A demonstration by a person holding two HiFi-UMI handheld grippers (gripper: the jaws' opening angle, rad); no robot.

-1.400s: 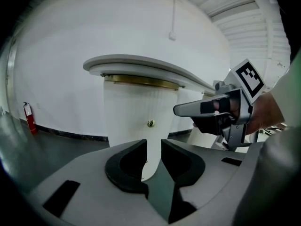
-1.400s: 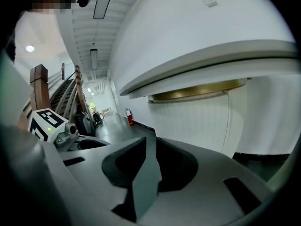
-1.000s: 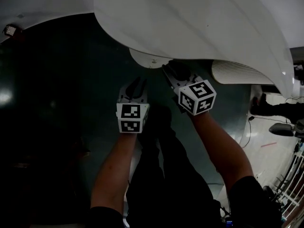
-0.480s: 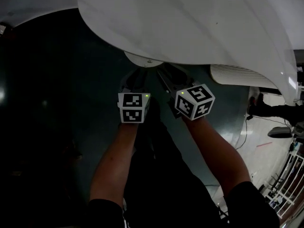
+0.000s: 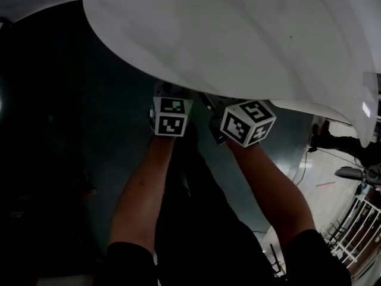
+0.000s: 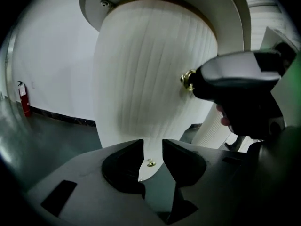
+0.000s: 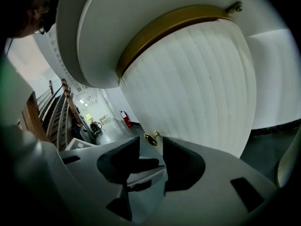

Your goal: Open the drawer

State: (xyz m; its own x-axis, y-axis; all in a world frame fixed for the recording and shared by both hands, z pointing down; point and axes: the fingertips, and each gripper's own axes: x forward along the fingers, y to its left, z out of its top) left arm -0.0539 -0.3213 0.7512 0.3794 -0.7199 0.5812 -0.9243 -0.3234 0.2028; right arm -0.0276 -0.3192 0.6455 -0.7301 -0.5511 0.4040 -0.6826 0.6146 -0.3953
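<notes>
We've got both tucked under the round white desk (image 5: 238,34). The left hand-held gripper (image 6: 153,155) has just been opening, jaws apart on nothing, a small lower knob (image 6: 150,163) showing through the gap. The right hand-held gripper (image 7: 150,157) is open too, with a brass knob (image 7: 151,137) on the ribbed drawer front (image 7: 197,88) just ahead of its jaws

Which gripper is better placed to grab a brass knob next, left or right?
Right, probably. The right gripper has open jaws with a brass knob close ahead of the gap. The left gripper, jaws just opened wider and empty, only sees a small, farther lower knob through its gap.
</notes>
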